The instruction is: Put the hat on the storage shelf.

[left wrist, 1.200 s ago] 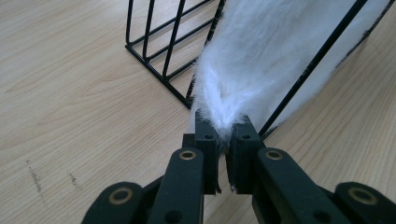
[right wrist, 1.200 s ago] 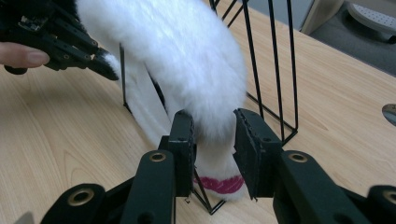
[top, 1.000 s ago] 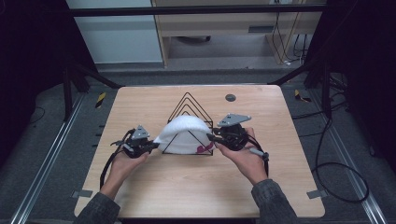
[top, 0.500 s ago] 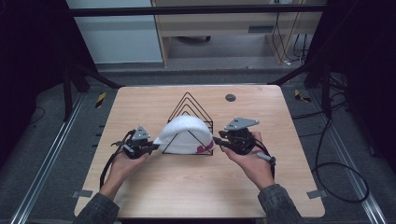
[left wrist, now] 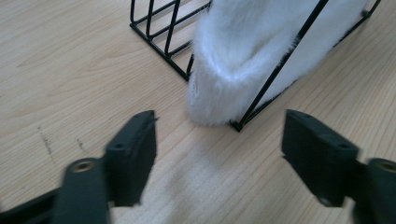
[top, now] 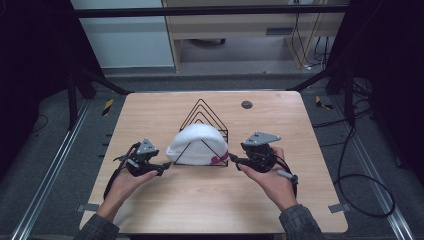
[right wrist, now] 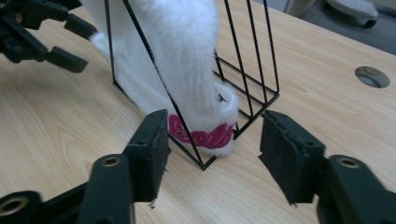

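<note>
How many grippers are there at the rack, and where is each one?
2. The left gripper is at the left end of the white hat, jaws open. The right gripper is at the hat's right end beside the wire rack, jaws open too.

Light wooden table (top: 150, 115); black wire rack (top: 202, 111) standing on it, white fuzzy hat (top: 196, 145) resting just ahead of both jaw pairs.

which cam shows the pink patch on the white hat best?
Right gripper view: the pink patch on the white hat sits close and sharp between the open jaws. The high view gives a small pink spot at the hat's right end. The left gripper view shows plain white fleece.
</note>
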Motion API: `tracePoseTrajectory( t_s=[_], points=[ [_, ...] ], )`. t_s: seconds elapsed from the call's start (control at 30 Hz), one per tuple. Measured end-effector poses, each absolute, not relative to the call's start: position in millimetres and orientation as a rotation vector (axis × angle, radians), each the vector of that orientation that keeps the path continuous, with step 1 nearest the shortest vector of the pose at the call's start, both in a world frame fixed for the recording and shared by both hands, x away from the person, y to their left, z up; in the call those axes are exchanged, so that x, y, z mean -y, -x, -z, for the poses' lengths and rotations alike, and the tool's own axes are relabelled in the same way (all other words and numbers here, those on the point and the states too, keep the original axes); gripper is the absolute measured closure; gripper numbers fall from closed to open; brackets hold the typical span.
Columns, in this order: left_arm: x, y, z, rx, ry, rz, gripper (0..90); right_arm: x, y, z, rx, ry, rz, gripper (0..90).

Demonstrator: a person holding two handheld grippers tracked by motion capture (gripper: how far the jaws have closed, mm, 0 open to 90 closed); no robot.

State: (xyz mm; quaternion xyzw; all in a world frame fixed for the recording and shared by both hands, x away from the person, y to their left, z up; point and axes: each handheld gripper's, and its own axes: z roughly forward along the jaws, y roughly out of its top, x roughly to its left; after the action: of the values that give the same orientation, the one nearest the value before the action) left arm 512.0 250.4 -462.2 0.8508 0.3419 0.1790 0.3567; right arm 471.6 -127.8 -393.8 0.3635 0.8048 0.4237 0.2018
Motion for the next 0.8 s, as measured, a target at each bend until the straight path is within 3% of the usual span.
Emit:
tracePoseTrajectory(
  t_s=[0.17,0.33,0.57,0.8],
  points=[
    [-262,-504,460,-0.917,-2.152,-0.451,7.6,132,-462,399,-2.226,-1.036,-1.194,24.4],
    [-273,-495,464,-0.926,-2.135,-0.46,6.4,141,-451,405,-2.212,-1.033,-1.177,13.4],
    [-279,-490,471,-0.946,-2.154,-0.465,5.9,158,-436,408,-2.208,-0.997,-1.165,7.2],
    [-282,-491,486,-0.982,-2.183,-0.466,5.2,179,-426,411,-2.192,-1.015,-1.152,7.2]
  ],
)
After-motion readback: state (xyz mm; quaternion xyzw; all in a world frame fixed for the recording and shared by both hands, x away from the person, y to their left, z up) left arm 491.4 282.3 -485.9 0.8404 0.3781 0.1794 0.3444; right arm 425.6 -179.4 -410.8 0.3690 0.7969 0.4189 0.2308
